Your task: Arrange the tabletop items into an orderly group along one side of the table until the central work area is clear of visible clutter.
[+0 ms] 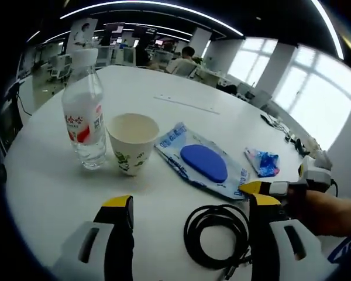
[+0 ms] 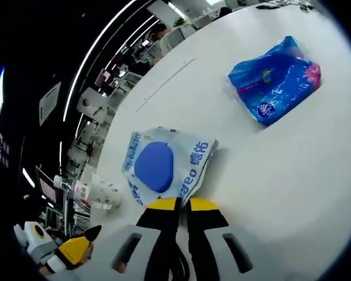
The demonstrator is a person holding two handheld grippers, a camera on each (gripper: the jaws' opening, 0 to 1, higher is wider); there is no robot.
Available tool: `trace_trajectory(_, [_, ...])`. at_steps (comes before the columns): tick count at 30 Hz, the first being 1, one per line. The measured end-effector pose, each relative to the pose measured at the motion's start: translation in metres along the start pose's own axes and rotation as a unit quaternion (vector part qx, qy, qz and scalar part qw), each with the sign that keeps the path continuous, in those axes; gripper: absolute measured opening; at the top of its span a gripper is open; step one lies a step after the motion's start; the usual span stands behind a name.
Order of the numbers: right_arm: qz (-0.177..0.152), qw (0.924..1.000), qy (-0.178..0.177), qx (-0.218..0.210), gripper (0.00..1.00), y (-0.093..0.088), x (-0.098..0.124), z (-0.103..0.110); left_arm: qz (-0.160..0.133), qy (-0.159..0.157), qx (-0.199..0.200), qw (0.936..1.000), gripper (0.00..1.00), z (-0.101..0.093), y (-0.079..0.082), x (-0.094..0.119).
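Left gripper view: tidying looks partly done, with a row forming and some items loose.

A water bottle (image 1: 83, 117), paper cup (image 1: 131, 142) and wipes pouch (image 1: 202, 161) sit nearly in line on the white table (image 1: 164, 88); the coiled black cable (image 1: 216, 234) and blue tissue pack (image 2: 275, 79) lie apart, seemingly left to gather. The left gripper (image 1: 190, 208) hangs open over the cable, holding nothing. The right gripper (image 2: 181, 205) is pinched closed at the pouch's near edge, apparently gripping it. Bare tabletop stretches beyond the items, its near edge curving by the bottle.
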State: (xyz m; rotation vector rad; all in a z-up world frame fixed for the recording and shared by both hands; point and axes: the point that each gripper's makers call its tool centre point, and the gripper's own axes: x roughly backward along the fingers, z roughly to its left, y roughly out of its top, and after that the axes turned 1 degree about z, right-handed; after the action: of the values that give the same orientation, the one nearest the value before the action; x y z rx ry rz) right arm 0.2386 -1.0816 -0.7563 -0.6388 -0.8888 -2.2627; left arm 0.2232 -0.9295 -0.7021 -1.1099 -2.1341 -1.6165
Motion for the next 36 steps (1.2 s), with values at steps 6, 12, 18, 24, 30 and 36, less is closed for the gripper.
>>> trace_trajectory(6, [-0.002, 0.9996, 0.024, 0.012, 0.00, 0.008, 0.005, 0.007, 0.002, -0.003, 0.001, 1.0000, 0.77, -0.001, -0.001, -0.002])
trace_trajectory(12, [0.002, 0.9965, 0.077, 0.032, 0.00, 0.020, 0.020, 0.031, 0.003, -0.008, 0.015, 0.9999, 0.76, -0.002, -0.005, -0.008])
trace_trajectory(18, [-0.002, 0.9837, 0.160, 0.081, 0.00, 0.039, 0.044, 0.076, -0.022, -0.044, 0.122, 0.9914, 0.70, -0.011, 0.004, -0.017])
trace_trajectory(24, [0.000, 0.9795, 0.184, 0.082, 0.00, 0.042, 0.063, 0.088, -0.057, -0.119, 0.305, 0.9431, 0.51, -0.031, 0.024, -0.032])
trace_trajectory(30, [0.000, 0.9782, 0.193, 0.076, 0.00, 0.039, 0.079, 0.082, -0.060, -0.118, 0.322, 0.9374, 0.16, -0.038, 0.031, -0.042])
trace_trajectory(36, [0.003, 0.9765, 0.205, 0.068, 0.00, 0.033, 0.089, 0.082, -0.038, -0.121, 0.308, 0.9427, 0.00, -0.047, 0.021, -0.041])
